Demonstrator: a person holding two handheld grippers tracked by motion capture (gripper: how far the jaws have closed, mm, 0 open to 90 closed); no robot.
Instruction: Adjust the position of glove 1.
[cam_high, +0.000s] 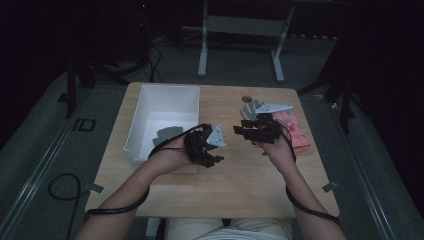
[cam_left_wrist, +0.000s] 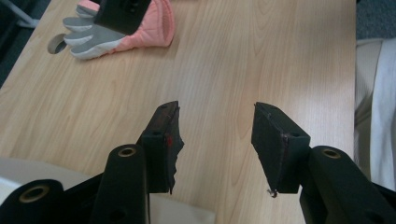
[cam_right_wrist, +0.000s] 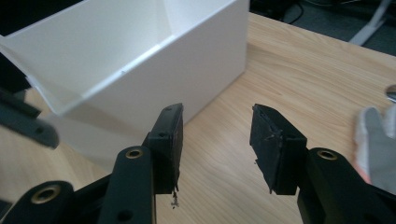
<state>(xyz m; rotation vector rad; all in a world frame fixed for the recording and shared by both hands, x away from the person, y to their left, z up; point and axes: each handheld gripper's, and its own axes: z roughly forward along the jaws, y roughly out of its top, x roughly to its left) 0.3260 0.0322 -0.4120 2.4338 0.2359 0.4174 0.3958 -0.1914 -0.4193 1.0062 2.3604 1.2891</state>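
A pink glove (cam_high: 298, 134) with grey fingers lies on the right side of the wooden table (cam_high: 240, 180). A white box (cam_high: 165, 107) stands at the left, with a grey item (cam_high: 167, 133) lying inside it. My left gripper (cam_high: 220, 148) hovers by the box's near right corner and points right. Its jaws (cam_left_wrist: 215, 107) stand open over bare wood, and the glove (cam_left_wrist: 140, 30) lies beyond them. My right gripper (cam_high: 239, 131) is just left of the glove and points toward the box. It is open (cam_right_wrist: 217, 109) with nothing between its jaws, facing the box wall (cam_right_wrist: 187, 70).
The two grippers face each other mid-table, a small gap apart. A round hole (cam_high: 246, 98) in the tabletop lies near the glove's fingers. Bare wood stretches along the near edge. Table legs and cables stand on the dark floor beyond.
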